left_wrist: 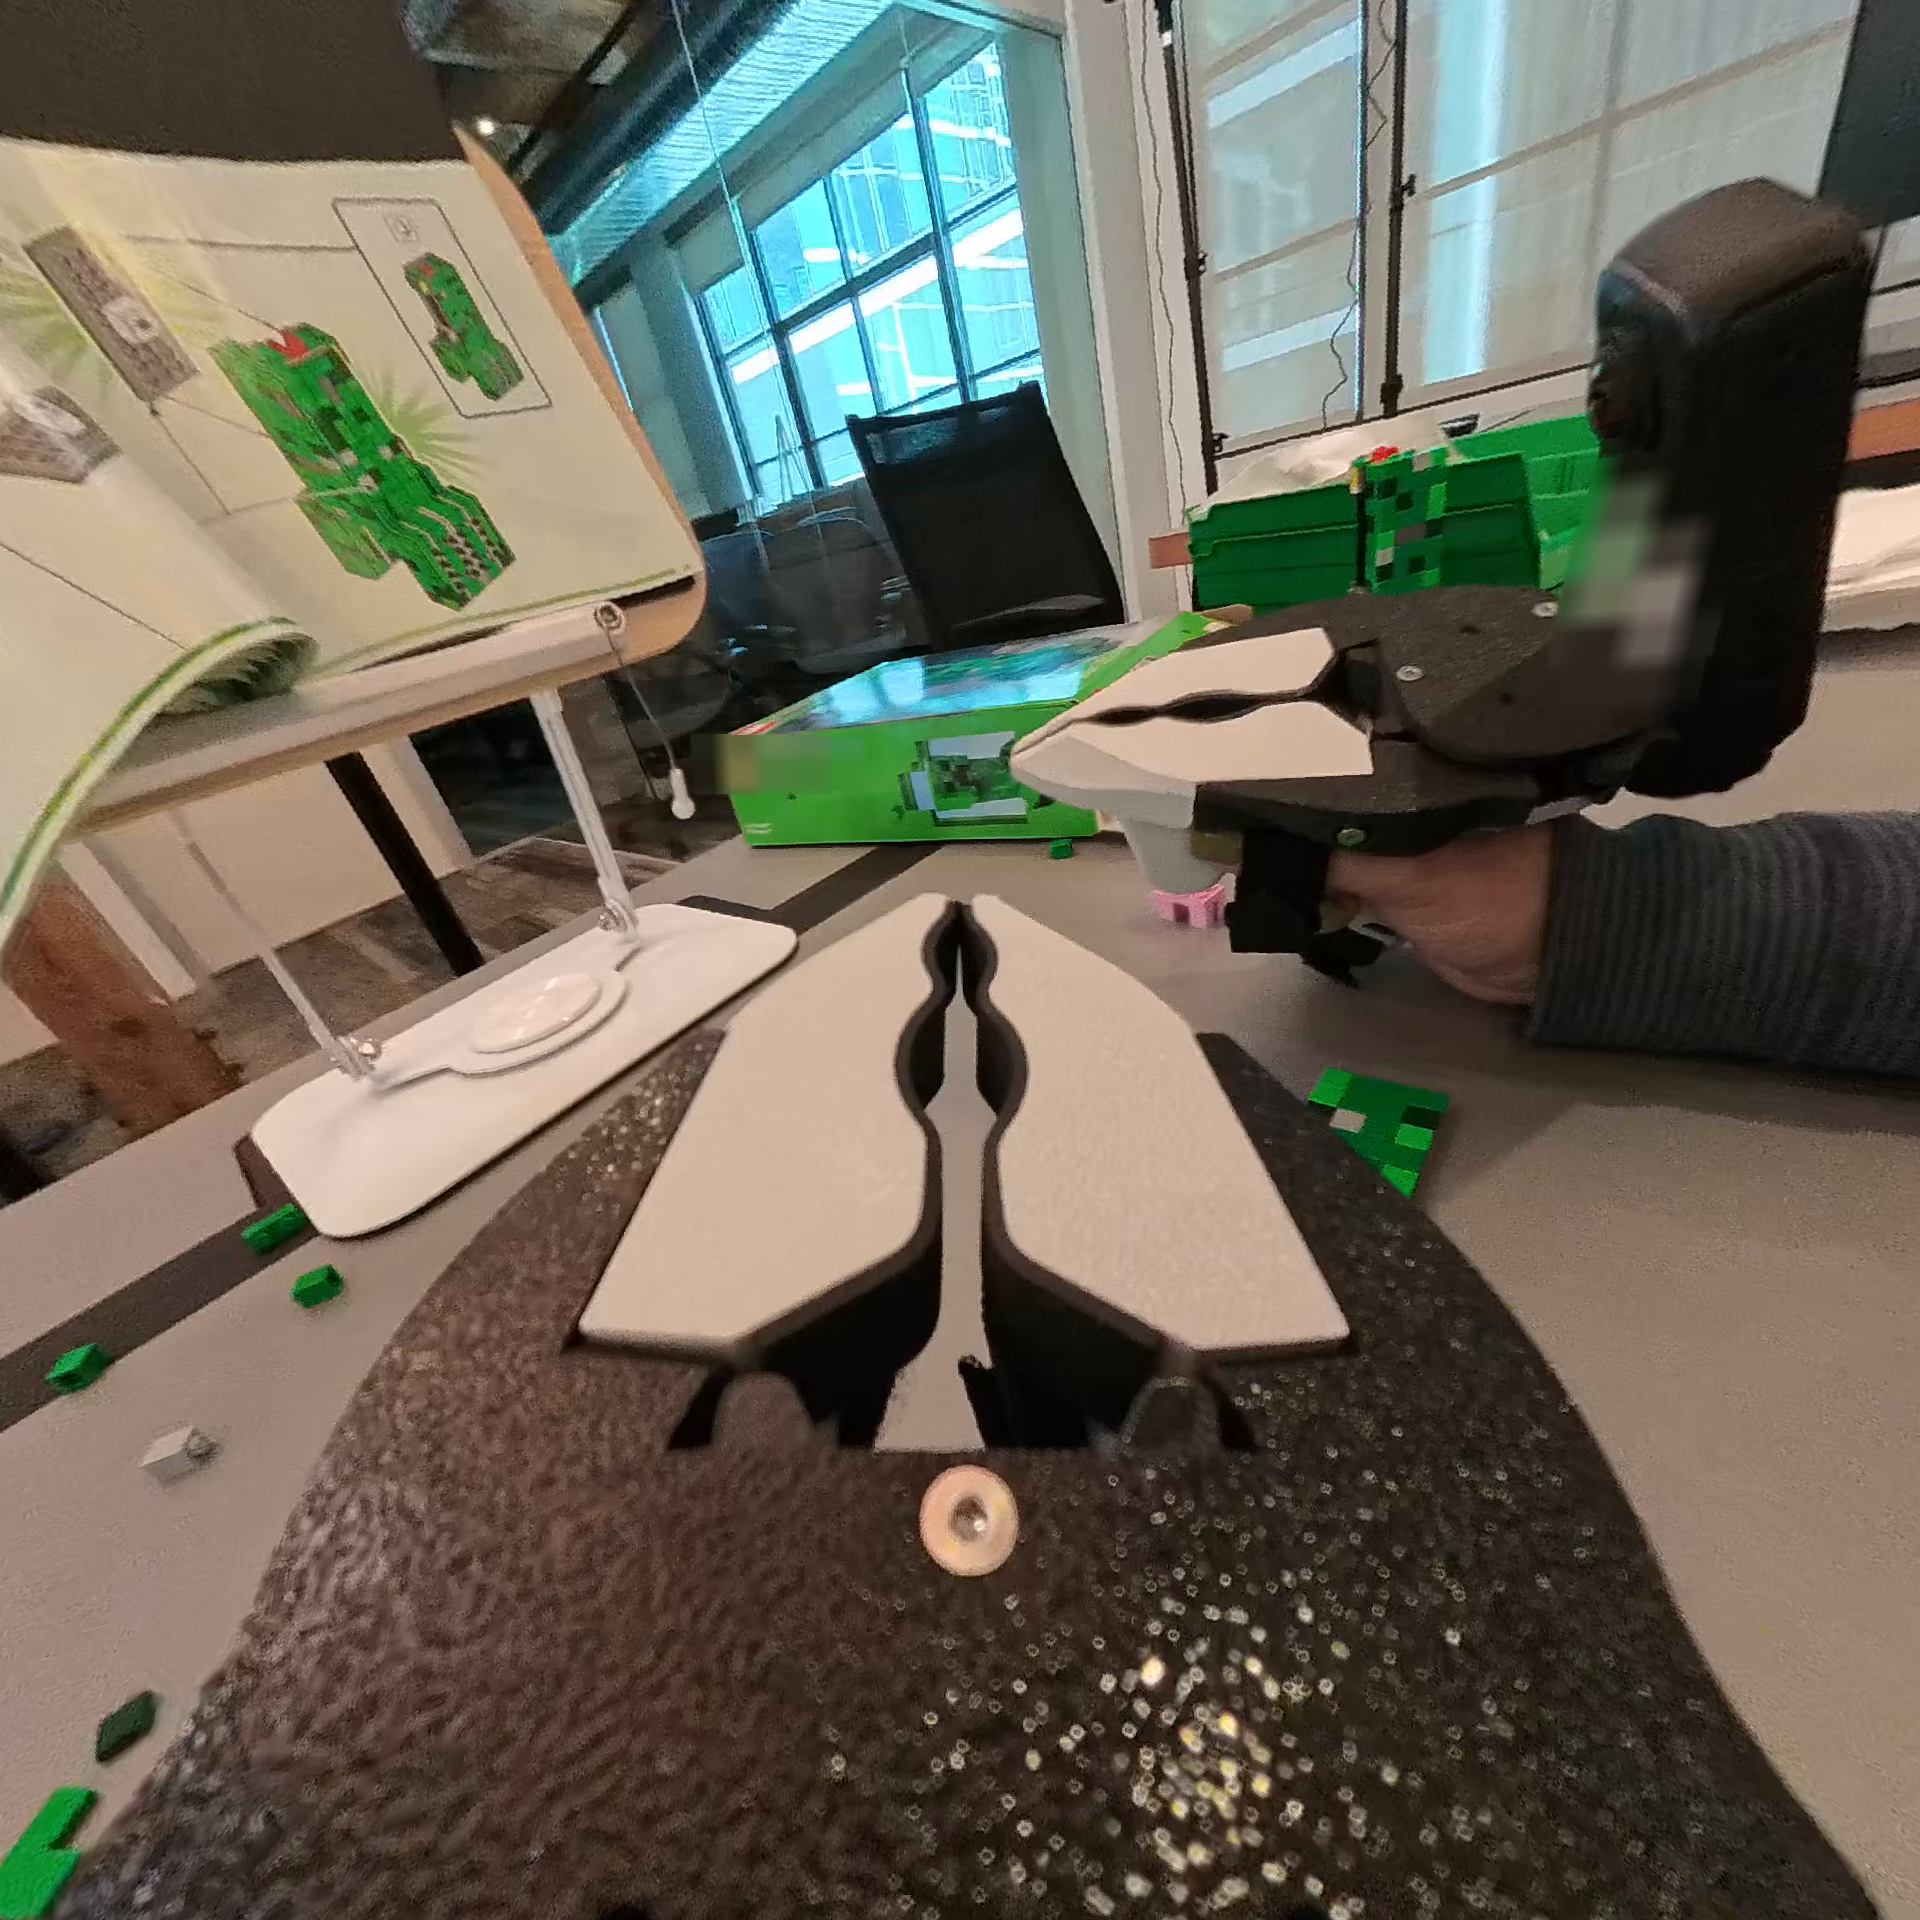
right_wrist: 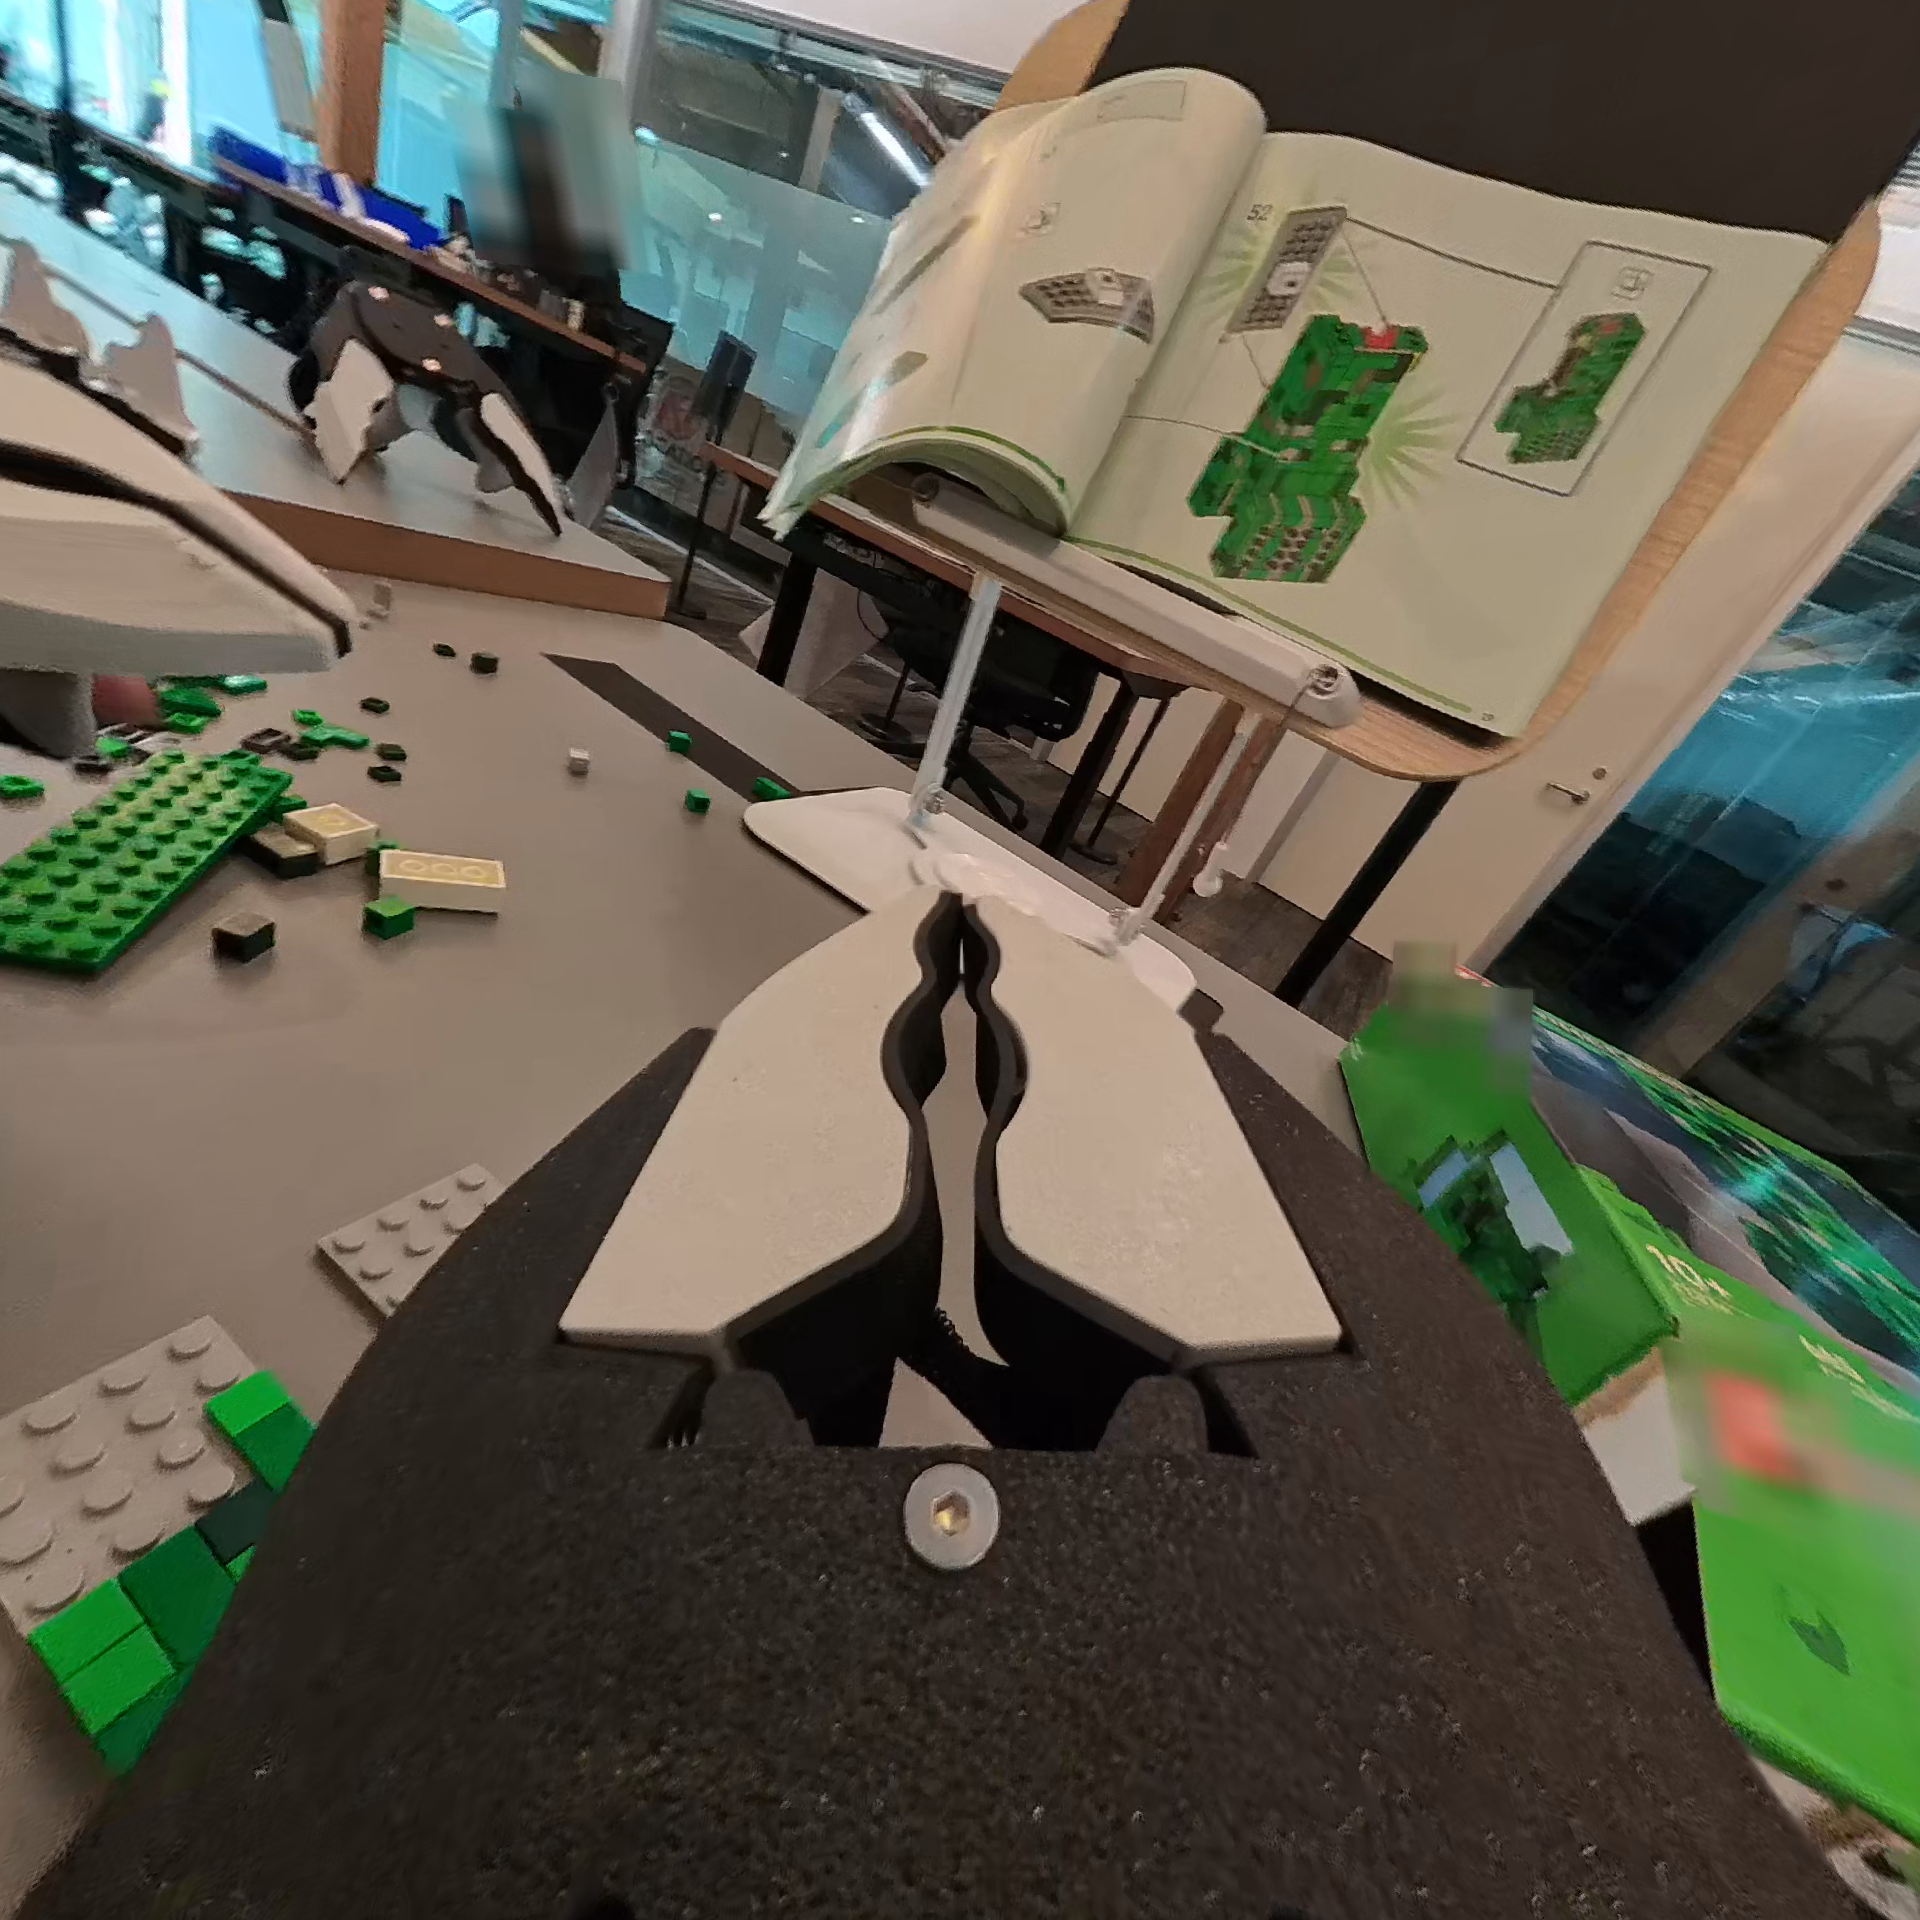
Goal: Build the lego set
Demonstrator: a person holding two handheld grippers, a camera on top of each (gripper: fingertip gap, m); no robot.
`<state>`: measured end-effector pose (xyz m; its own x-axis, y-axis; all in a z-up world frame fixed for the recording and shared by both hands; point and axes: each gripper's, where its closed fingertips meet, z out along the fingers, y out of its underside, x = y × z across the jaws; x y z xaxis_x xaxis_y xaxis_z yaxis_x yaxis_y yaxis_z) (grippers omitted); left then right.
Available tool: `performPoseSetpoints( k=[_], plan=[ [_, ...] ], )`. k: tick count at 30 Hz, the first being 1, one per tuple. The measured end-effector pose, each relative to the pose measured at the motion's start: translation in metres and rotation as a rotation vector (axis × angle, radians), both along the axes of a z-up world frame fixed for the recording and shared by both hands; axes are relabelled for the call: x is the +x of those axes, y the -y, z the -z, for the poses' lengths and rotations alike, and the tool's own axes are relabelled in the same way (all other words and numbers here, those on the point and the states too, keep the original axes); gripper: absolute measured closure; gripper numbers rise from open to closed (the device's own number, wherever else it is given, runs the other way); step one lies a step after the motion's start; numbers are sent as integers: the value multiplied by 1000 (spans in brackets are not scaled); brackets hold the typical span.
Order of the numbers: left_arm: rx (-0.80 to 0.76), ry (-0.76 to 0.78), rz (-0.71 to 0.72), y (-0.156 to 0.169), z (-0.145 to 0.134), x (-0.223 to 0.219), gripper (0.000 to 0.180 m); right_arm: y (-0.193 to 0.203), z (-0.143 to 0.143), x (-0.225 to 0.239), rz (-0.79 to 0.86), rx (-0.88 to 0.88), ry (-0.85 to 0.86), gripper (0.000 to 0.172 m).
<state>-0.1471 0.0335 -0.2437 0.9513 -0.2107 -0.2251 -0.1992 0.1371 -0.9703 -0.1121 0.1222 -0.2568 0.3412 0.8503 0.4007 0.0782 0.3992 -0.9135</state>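
Note:
My left gripper (left_wrist: 961, 914) is shut, with nothing between its tips, low over the grey table (left_wrist: 1558, 1299). Ahead of it stands the white base (left_wrist: 520, 1060) of a stand holding an open instruction booklet (left_wrist: 312, 416). My right gripper (left_wrist: 1039, 753), held by a hand, shows on the right, shut, just above a small pink piece (left_wrist: 1184, 906). In the right wrist view my right gripper (right_wrist: 961, 914) is shut with nothing between its tips and points at the stand base (right_wrist: 831, 831) under the booklet (right_wrist: 1299, 416). The left gripper (right_wrist: 322, 634) shows at the far left.
A green box (left_wrist: 914, 758) lies behind, also at right (right_wrist: 1558, 1226). A green baseplate (right_wrist: 114, 862), cream bricks (right_wrist: 442, 880), grey plates (right_wrist: 410, 1236) and several loose green bricks (left_wrist: 317, 1285) lie about. A small green assembly (left_wrist: 1377, 1127) sits near the sleeve. A spare gripper (right_wrist: 416, 416) rests on the back table.

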Motion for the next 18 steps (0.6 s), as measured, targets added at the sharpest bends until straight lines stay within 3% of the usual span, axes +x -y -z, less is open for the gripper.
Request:
performPoseSetpoints(
  k=[2,6,9,12,18],
  plan=[
    [16,-55,8,0,0,9,180,7,7,-6,-68,-7,64,172],
    [87,-230,30,7,-3,33,180,25,9,-28,-234,-194,165,172],
    [149,-322,18,11,-8,47,180,38,15,-63,-364,-273,372,172],
    [142,-386,91,13,-2,68,180,56,15,-102,-481,-233,574,154],
    [145,-500,138,17,6,84,180,104,30,-168,-692,-110,966,150]
  ],
)
